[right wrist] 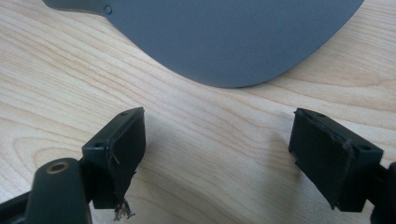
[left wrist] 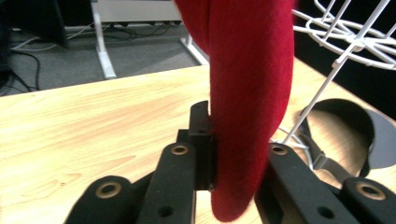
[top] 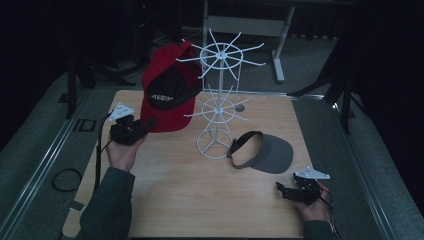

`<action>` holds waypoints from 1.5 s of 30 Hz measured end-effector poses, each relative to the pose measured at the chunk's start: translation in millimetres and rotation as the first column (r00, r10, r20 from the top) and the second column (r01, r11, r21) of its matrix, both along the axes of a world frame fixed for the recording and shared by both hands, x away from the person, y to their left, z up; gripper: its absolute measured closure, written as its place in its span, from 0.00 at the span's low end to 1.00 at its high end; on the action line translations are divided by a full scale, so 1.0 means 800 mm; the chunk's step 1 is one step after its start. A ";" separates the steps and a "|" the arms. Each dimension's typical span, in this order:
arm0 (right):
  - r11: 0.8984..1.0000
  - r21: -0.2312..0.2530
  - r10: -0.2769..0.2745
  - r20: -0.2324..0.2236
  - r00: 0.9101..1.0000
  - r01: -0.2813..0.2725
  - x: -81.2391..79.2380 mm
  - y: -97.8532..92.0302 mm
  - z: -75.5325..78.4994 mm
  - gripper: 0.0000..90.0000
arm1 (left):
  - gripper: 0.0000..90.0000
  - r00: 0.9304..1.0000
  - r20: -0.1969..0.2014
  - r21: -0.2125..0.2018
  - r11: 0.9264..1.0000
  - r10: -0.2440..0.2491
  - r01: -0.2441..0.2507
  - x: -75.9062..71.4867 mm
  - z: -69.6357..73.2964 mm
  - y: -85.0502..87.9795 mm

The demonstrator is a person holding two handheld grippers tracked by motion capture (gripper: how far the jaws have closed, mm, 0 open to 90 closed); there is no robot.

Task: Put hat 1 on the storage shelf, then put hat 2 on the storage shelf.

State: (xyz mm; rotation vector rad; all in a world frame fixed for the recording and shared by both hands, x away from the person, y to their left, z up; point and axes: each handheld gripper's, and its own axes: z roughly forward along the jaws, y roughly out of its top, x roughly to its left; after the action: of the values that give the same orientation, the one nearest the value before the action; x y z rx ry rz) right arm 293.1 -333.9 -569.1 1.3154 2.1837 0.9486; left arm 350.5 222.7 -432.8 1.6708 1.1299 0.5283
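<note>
Red felt-like cloth is what the left gripper [top: 142, 126] has between its jaws: they pinch the brim of the red baseball cap [top: 167, 87], and in the left gripper view the brim [left wrist: 247, 112] hangs edge-on with a black pad [left wrist: 205, 144] flat against one face and the other jaw behind it. Holding the cap by the stiff brim leaves the crown free, which seems the point, since the crown sits up against the upper tier of the white wire display rack [top: 218, 95], apparently on or at one of its prongs; whether it already hangs there or leans only on the grip I cannot tell. The rack stands near the middle of the wooden table [top: 200, 200], with two wheels of thin spokes on one post and a ring base. Those spokes are the likely snag: they jut out on all sides, close to the cap's crown and strap, and the lower tier reaches out just beside the brim. The right gripper [top: 287, 190] rests low at the table's near right corner, jaws spread wide with nothing between them; its own view shows bare wood between the two pads [right wrist: 121, 154]. Just ahead of it lies a grey sun visor [top: 265, 151], peak toward the gripper and band toward the rack's base, apart from both, probably next in line.
</note>
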 end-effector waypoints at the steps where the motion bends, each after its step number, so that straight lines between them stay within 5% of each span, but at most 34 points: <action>1: 1.000 0.000 0.000 0.000 1.000 0.000 0.000 0.000 0.000 0.21 | 0.88 1.000 0.005 -0.003 1.000 -0.002 0.002 -0.001 0.000 0.001; 14: 1.000 0.001 -0.001 -0.001 1.000 0.001 0.000 0.000 0.000 0.21 | 0.64 1.000 0.012 0.021 1.000 -0.007 0.007 -0.020 0.006 0.006; 34: 1.000 -0.002 -0.002 0.001 1.000 0.002 0.000 0.000 0.000 0.21 | 0.61 0.999 0.001 0.032 0.999 0.035 -0.035 -0.044 -0.017 0.026; 45: 1.000 0.002 -0.021 0.003 1.000 0.021 -0.003 0.004 0.014 0.51 | 0.60 0.997 -0.019 0.007 0.998 0.069 -0.069 -0.048 -0.034 0.038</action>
State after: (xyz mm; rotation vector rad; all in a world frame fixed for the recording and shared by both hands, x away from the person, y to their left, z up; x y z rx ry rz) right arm 290.6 -330.7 -558.0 1.3337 2.1634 0.9443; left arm 312.0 253.0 -460.2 1.6505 1.2043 0.5615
